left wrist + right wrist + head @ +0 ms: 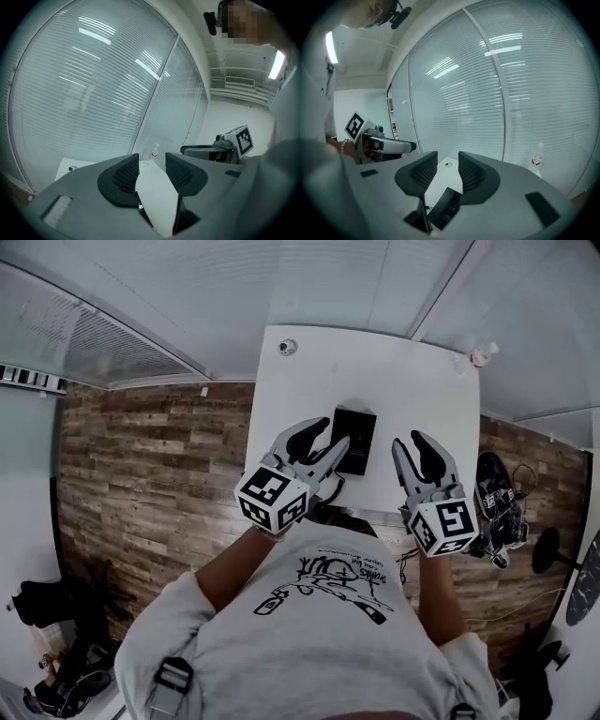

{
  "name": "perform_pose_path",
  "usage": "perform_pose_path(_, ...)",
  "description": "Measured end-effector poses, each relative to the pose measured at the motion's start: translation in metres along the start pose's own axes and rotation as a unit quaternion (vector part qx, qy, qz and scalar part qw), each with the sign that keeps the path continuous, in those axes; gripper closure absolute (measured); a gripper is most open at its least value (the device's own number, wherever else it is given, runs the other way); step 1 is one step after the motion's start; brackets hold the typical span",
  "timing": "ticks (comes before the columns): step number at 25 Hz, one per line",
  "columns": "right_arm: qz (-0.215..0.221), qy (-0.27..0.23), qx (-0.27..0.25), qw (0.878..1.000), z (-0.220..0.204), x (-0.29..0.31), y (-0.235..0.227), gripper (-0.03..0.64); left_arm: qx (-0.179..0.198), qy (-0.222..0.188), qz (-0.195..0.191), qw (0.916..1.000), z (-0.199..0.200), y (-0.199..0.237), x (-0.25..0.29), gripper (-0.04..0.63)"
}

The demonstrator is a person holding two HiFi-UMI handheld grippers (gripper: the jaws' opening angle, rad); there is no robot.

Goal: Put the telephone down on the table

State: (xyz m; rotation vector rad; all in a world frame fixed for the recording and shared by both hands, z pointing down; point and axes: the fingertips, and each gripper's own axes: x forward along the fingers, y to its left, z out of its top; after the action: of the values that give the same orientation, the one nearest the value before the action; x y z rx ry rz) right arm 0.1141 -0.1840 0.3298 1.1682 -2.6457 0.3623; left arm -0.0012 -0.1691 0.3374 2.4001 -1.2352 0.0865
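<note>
Nearest the camera, the person's grey shirt (pixel 309 634) fills the bottom of the head view, with both forearms reaching forward over the near edge of the white tabletop (pixel 281 399).

The left hand-held gripper (pixel 328 439) hangs above the tabletop, just left of the telephone (pixel 356 432). Its own view shows the jaws drawn close with a narrow gap between them, and only bare white tabletop shows through that gap, so it holds nothing.

The right hand-held gripper (pixel 411 442) hangs just right of the telephone. Its jaws also stand slightly apart and empty, and the dark telephone is visible below them on the white surface.

The telephone lies flat in the middle of the tabletop, between the two grippers and apart from both.

Farther off, a small round object (pixel 287 347) sits near the far left corner and a small bottle (pixel 481 354) at the far right corner. Beyond those is a wall of glass with blinds (pixel 93 84).

Judging by this, the put-down looks finished. The telephone rests on the tabletop with no grip on it, and nothing seems left except drawing the grippers clear.
</note>
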Motion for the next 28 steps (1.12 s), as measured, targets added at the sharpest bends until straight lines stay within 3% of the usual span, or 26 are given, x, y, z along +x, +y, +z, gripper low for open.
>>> perform_pose_path(16, -0.021, -0.072, -0.079, 0.994, 0.071, -0.033, 0.026, 0.491, 0.080, -0.075, -0.003, 0.9940, 0.063, -0.028, -0.022, 0.446)
perform_pose_path(28, -0.028, -0.078, -0.082, 0.993, 0.080, -0.035, 0.022, 0.497, 0.076, -0.087, -0.001, 0.9933, 0.074, -0.033, -0.018, 0.446)
